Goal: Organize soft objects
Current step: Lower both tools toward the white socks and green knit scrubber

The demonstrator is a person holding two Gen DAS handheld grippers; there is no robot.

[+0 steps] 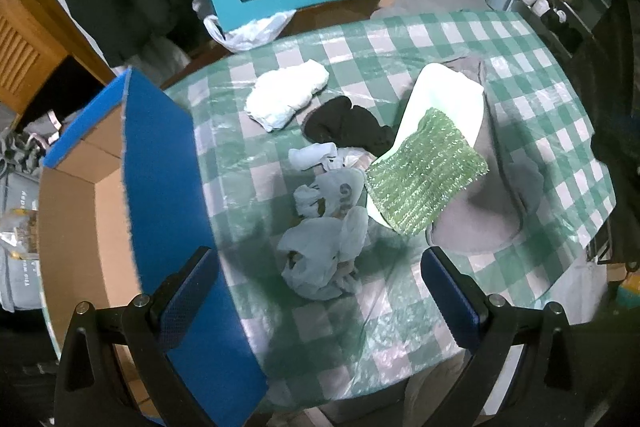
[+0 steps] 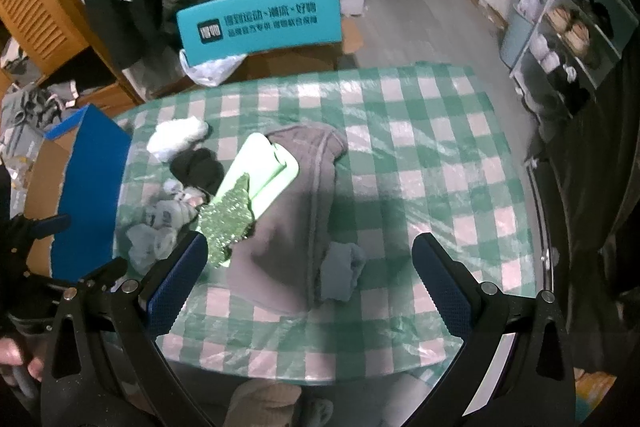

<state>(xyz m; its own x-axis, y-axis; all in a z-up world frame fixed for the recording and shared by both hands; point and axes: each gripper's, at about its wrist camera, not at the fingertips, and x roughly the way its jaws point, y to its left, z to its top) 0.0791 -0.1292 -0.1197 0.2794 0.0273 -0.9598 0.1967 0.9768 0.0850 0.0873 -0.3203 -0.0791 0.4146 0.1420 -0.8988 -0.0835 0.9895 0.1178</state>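
The counter [image 1: 520, 75], under a green-checked plastic cover, runs off the bottom of both views. At its left edge stands an open cardboard box [image 1: 80, 211] with blue flaps, largely cut off in the right wrist view. A grey garment [image 2: 288, 227] lies spread on the cover, its far end hidden under a pale green tray [image 1: 444, 99] and a glittery green cloth [image 1: 424, 171]. Beside them lie a white bundle [image 1: 286, 95], a dark sock [image 1: 348, 127] and crumpled pale socks [image 1: 324, 223]. A small blue-grey sock [image 2: 344, 267] shows clearly only from the right. The left claw [image 1: 320, 291] and right claw [image 2: 308, 275] hang spread, grasping nothing.
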